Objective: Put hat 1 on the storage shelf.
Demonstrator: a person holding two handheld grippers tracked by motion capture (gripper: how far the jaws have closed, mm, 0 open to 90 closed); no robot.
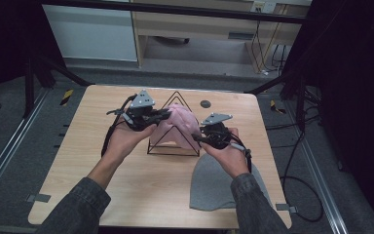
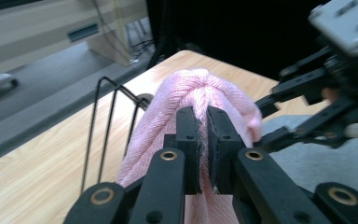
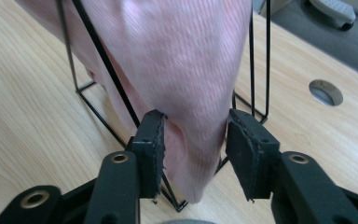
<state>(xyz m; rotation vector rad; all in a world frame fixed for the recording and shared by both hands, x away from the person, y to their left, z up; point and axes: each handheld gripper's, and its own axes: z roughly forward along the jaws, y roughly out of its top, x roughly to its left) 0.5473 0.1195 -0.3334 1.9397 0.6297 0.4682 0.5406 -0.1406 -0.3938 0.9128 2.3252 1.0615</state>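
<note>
Both grippers (image 2: 203,140) (image 3: 193,154) apparently on pink hat (image 1: 177,127).

We count two knit hats, one pink (image 1: 177,124) and one grey (image 1: 209,183), one black wire pyramid stand (image 1: 173,146), and two grippers, left (image 1: 163,115) and right (image 1: 197,139).

A pale pink ribbed-knit beanie (image 1: 179,126) drapes a black wire frame (image 1: 174,146) on a light wood-grain table (image 1: 141,180); a plain grey beanie (image 1: 209,185) lies beside it, while black grippers carry grey plates (image 1: 142,99).
</note>
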